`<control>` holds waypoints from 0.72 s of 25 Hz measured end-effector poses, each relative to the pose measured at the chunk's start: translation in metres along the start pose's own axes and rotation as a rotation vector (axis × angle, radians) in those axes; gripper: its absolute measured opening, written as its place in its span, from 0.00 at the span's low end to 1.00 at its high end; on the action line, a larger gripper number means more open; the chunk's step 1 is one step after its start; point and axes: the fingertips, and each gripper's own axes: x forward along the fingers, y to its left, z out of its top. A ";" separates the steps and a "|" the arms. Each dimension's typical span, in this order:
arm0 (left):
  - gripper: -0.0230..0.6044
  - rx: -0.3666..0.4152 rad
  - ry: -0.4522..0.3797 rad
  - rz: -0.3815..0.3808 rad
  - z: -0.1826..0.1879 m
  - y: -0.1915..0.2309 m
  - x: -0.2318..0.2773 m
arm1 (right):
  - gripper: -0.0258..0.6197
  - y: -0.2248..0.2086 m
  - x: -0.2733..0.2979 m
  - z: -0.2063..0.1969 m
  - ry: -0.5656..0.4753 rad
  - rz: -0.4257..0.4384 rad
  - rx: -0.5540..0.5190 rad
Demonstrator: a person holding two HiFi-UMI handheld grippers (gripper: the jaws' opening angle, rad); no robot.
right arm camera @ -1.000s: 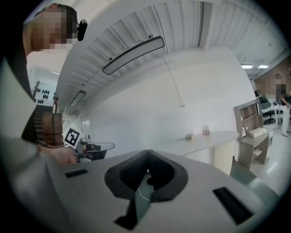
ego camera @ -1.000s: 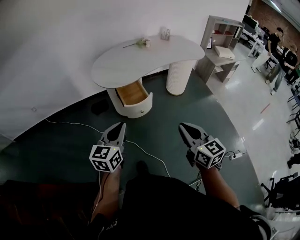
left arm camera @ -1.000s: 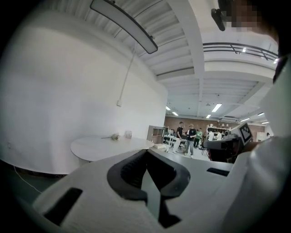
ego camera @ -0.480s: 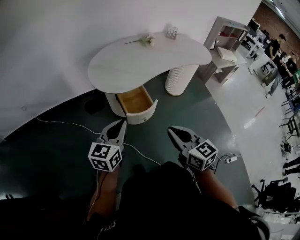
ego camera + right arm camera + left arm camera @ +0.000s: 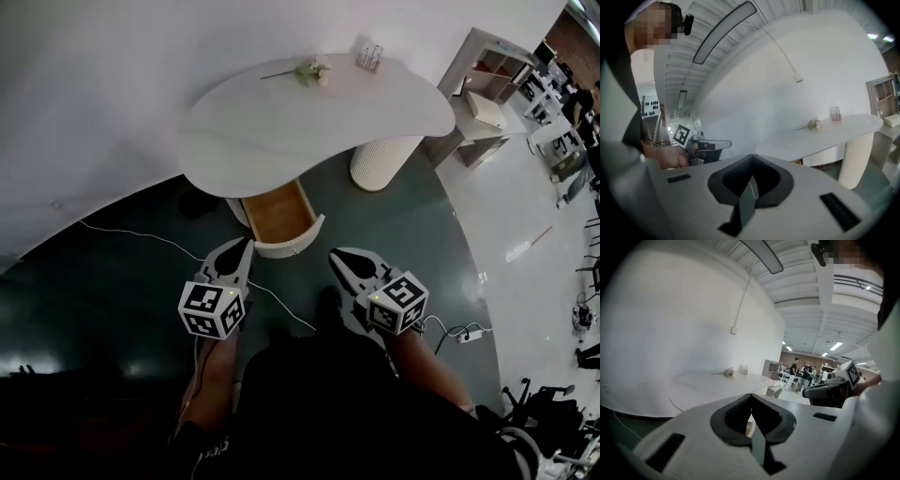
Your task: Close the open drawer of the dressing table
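ceiling (image 5: 825, 310) fills both gripper views; head view shows the drawer (image 5: 275, 210) open

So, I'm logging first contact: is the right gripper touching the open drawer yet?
Apart. In the head view, a strip of dark floor separates the right gripper from the drawer front.
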 end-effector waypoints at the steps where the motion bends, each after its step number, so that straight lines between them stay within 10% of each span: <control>1: 0.05 -0.008 0.002 0.016 0.004 0.001 0.013 | 0.05 -0.014 0.006 0.003 0.010 0.016 -0.001; 10: 0.05 -0.062 0.033 0.061 0.009 -0.001 0.104 | 0.05 -0.104 0.053 0.000 0.148 0.147 -0.025; 18: 0.05 -0.019 0.110 -0.010 -0.037 0.015 0.108 | 0.05 -0.093 0.094 -0.032 0.221 0.148 -0.001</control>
